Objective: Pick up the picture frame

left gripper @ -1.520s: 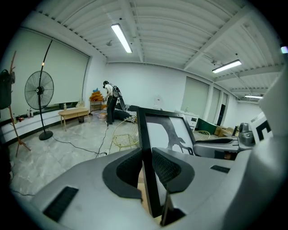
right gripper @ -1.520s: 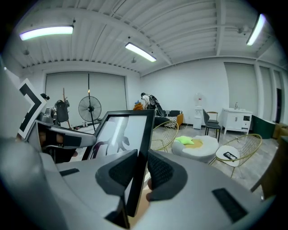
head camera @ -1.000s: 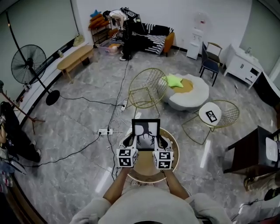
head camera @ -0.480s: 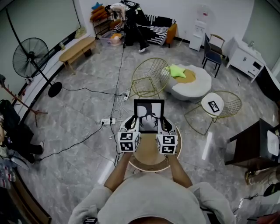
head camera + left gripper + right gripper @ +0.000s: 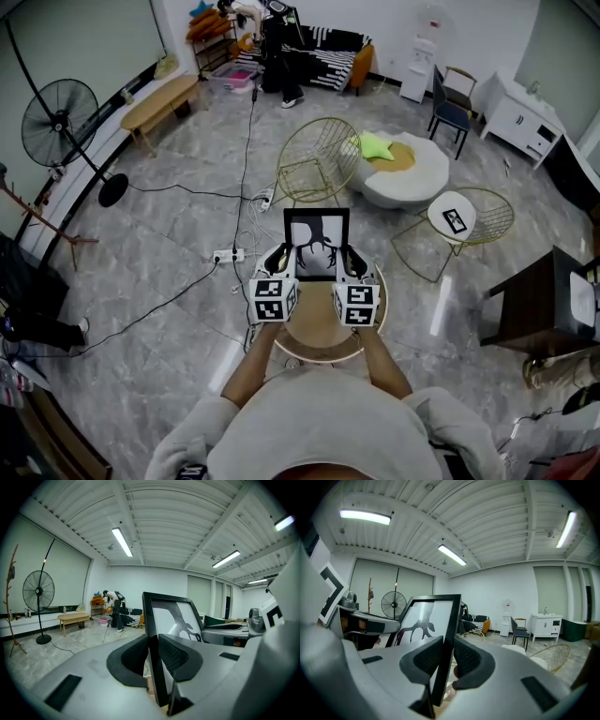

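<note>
Gripping is seen on both sides of the frame [image 5: 317,246]. The left gripper [image 5: 152,654] is closed on the left edge, with its dark pads pressed against the front and back of the black border. The right gripper [image 5: 444,660] is clamped the same way on the right edge. Each pair of jaws is kept apart only by the thickness of the frame, and nothing else is held.

The frame is held upright between the two grippers, over the far side of the round table [image 5: 323,354]. Its white picture with a dark branching figure is turned toward the person. Whether the lower edge is clear of the tabletop cannot be told. A gold wire chair [image 5: 314,178] is seen on the floor just beyond.
</note>
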A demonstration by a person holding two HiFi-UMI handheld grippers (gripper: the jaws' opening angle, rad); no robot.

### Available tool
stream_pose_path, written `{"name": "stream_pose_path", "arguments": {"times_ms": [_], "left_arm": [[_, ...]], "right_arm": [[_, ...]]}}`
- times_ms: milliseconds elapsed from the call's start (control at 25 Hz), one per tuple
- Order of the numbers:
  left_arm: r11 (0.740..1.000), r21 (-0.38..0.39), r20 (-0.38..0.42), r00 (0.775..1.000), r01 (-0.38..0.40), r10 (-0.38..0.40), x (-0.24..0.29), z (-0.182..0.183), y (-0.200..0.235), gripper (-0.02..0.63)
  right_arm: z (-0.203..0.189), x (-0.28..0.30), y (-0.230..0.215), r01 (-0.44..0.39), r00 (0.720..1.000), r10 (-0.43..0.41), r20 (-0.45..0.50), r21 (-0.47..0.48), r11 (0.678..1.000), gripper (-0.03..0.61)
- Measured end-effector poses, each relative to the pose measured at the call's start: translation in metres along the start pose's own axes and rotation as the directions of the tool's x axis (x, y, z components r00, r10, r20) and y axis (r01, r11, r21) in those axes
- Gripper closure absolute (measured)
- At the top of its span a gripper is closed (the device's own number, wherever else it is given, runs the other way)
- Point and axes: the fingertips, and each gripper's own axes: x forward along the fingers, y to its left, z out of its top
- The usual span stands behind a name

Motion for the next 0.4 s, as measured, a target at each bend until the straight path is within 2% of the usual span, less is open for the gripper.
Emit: {"name": "stream_pose_path", "arguments": {"times_ms": [400], "left_arm": [[1.000, 0.001, -0.004, 1.000, 0.012, -0.012, 0.0011, -0.0066, 0.0005, 0.541]], "right_arm": [[-0.0068, 0.0000, 0.0013, 0.005, 1.000, -0.005, -0.009, -0.004, 1.000, 0.505]]}}
